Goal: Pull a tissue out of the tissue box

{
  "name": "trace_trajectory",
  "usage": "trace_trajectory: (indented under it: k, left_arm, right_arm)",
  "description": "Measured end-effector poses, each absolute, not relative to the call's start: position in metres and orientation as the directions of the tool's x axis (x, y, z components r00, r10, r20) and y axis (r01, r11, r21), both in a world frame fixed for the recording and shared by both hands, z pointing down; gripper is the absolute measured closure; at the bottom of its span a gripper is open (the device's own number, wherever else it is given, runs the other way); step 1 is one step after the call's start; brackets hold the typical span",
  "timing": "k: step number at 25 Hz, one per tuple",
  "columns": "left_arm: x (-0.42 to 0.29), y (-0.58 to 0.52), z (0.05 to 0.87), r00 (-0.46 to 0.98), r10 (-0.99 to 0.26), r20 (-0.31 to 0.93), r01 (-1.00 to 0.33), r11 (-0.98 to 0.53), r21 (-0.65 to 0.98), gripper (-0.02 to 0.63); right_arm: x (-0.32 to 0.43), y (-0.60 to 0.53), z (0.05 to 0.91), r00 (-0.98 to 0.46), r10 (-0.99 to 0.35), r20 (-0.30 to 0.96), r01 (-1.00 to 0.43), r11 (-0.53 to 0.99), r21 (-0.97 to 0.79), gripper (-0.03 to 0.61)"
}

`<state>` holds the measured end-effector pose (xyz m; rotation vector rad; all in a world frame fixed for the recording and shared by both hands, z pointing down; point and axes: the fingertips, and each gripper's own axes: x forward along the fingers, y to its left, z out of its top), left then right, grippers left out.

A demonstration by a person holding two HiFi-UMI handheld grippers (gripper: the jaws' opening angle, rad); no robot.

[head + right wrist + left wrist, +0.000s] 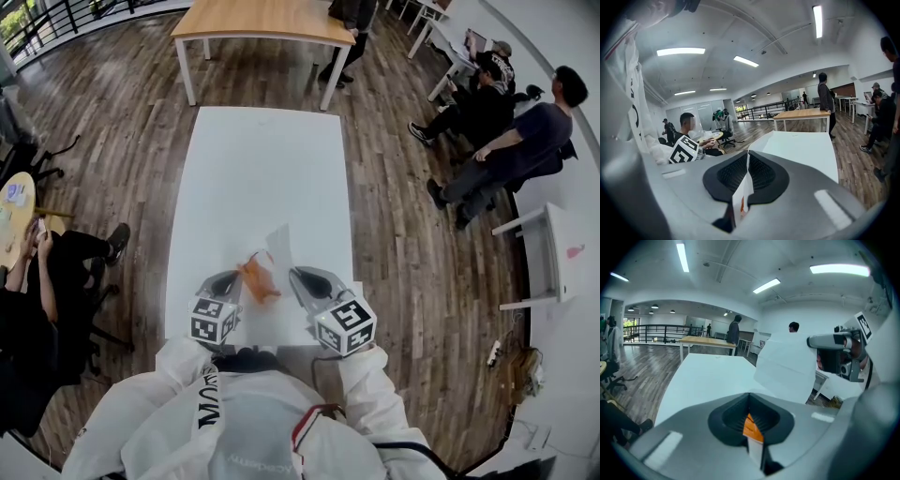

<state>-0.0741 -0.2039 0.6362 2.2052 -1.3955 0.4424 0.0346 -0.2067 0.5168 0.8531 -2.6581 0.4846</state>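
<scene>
Jaws of the left gripper (751, 420) pinch an edge of the orange tissue pack (259, 281) over the near end of the white table (253, 159). The right gripper (746, 178) is clamped on the white tissue (787, 369) rising from it. Print on the pack is too small to read.

From the left claw (750, 401) only an orange-and-white sliver of the tissue pack (752, 430) peeks out, the rest pinched out of sight; the tissue (787, 366) loses its lower edge behind that claw.
</scene>
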Motion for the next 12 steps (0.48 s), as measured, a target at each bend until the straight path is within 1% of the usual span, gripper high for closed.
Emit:
trace_trajectory:
  k: [12]
  left_arm:
    - [-0.099, -0.211, 0.588, 0.404, -0.805, 0.434, -0.915, -0.366, 0.172, 0.614]
  right_arm:
    - [0.049, -0.201, 0.511, -0.736, -0.568, 0.369, -0.664, 0.713, -0.227, 0.574]
